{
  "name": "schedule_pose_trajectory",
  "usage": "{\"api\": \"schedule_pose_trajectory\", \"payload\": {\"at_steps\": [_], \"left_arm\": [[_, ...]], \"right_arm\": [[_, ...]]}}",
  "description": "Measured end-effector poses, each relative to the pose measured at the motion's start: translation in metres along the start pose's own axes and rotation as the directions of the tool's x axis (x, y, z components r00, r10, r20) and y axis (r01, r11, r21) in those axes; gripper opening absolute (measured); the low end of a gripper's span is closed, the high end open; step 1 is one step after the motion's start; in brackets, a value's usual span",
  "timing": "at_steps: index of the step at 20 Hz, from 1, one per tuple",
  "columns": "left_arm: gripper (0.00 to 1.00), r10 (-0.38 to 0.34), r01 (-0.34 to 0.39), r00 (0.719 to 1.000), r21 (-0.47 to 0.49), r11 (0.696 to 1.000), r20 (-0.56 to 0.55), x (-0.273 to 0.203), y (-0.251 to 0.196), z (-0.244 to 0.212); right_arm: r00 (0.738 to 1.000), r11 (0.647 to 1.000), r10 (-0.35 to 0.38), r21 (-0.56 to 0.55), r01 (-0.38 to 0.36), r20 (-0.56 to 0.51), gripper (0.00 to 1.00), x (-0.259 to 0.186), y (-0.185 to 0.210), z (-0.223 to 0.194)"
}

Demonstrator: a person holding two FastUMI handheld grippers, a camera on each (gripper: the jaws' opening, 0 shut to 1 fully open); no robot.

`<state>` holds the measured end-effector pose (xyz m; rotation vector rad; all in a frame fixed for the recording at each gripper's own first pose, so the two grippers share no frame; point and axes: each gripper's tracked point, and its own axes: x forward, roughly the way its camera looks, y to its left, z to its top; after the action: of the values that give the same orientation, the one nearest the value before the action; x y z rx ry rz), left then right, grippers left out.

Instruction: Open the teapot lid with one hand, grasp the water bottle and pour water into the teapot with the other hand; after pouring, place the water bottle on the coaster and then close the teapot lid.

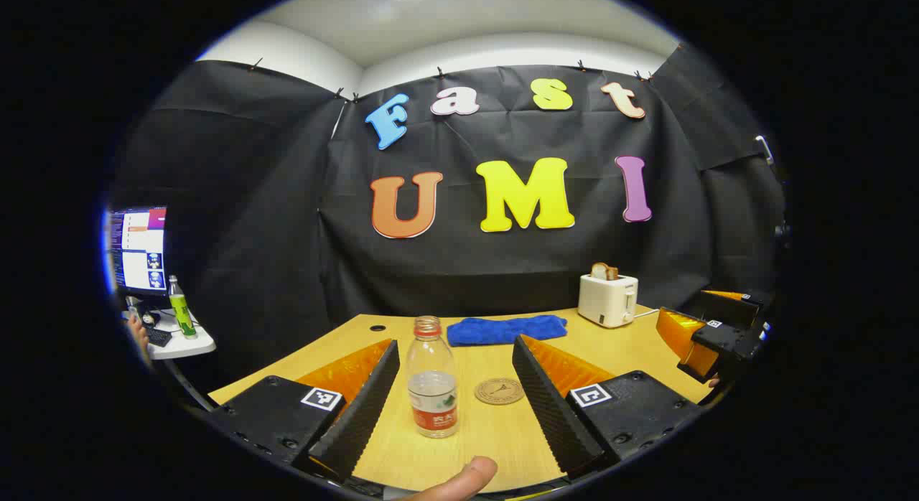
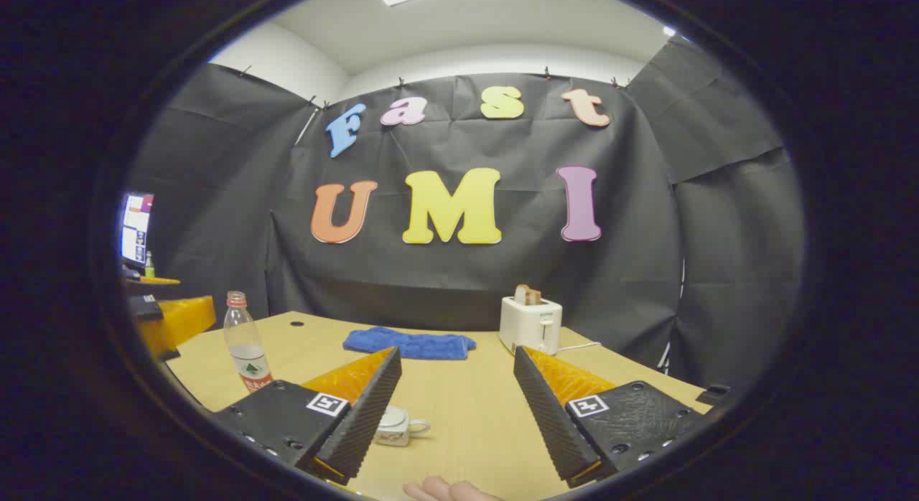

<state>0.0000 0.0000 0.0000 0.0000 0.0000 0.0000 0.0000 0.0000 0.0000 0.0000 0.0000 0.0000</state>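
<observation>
Left claw: fingers spread wide, holding nothing. The water bottle stands upright on the tabletop between the two fingers, clear of both, cap off, partly filled. The coaster lies flat just right of the bottle. A blue cloth and a toaster sit at the far side.

Right claw: fingers spread wide, holding nothing. The teapot sits on the tabletop near the left finger, partly hidden behind it. In the right gripper view the bottle stands far left.
</observation>
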Motion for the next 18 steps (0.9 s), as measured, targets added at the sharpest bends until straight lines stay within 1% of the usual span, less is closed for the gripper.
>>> {"api": "schedule_pose_trajectory", "payload": {"at_steps": [2, 6, 7, 8, 9, 13, 14, 15, 16, 18], "left_arm": [[0.99, -0.005, 0.004, 1.000, -0.027, 1.000, -0.016, 0.003, 0.003, -0.006], [0.99, 0.018, -0.018, 0.999, -0.001, 1.000, -0.047, 0.009, 0.009, -0.016], [0.99, 0.014, -0.014, 0.999, 0.003, 1.000, -0.052, 0.008, 0.007, -0.017], [0.99, 0.015, -0.015, 0.998, 0.004, 1.000, -0.055, 0.009, 0.005, -0.019], [0.99, 0.016, -0.016, 0.998, 0.004, 1.000, -0.057, 0.009, 0.005, -0.020], [0.99, 0.008, -0.008, 0.997, 0.008, 1.000, -0.077, 0.011, 0.002, -0.026], [0.99, 0.012, -0.011, 0.997, 0.011, 1.000, -0.080, 0.011, 0.003, -0.026], [0.99, 0.010, -0.009, 0.997, 0.011, 1.000, -0.080, 0.011, 0.003, -0.026], [1.00, 0.008, -0.007, 0.997, 0.011, 1.000, -0.081, 0.012, 0.002, -0.026], [0.99, 0.010, -0.009, 0.996, 0.006, 1.000, -0.089, 0.013, 0.002, -0.029]], "right_arm": [[1.000, 1.000, 0.002, -0.009, -0.002, -0.025, 0.95, 0.004, 0.002, -0.010], [0.999, 1.000, -0.016, -0.006, 0.016, -0.049, 0.95, 0.007, -0.006, -0.021], [0.998, 1.000, -0.019, -0.012, 0.018, -0.052, 0.93, 0.008, -0.008, -0.022], [0.998, 0.999, -0.027, -0.020, 0.026, -0.058, 0.97, 0.009, -0.011, -0.025], [0.998, 0.999, -0.032, -0.024, 0.030, -0.061, 0.95, 0.010, -0.014, -0.028], [0.997, 0.999, -0.030, -0.023, 0.029, -0.067, 0.95, 0.012, -0.017, -0.032], [0.997, 0.999, -0.029, -0.028, 0.028, -0.067, 0.97, 0.013, -0.017, -0.033], [0.997, 0.999, -0.029, -0.033, 0.026, -0.069, 0.95, 0.013, -0.017, -0.035], [0.997, 0.999, -0.027, -0.036, 0.024, -0.073, 0.97, 0.014, -0.017, -0.036], [0.996, 0.999, -0.022, -0.035, 0.019, -0.084, 0.97, 0.018, -0.016, -0.041]]}}
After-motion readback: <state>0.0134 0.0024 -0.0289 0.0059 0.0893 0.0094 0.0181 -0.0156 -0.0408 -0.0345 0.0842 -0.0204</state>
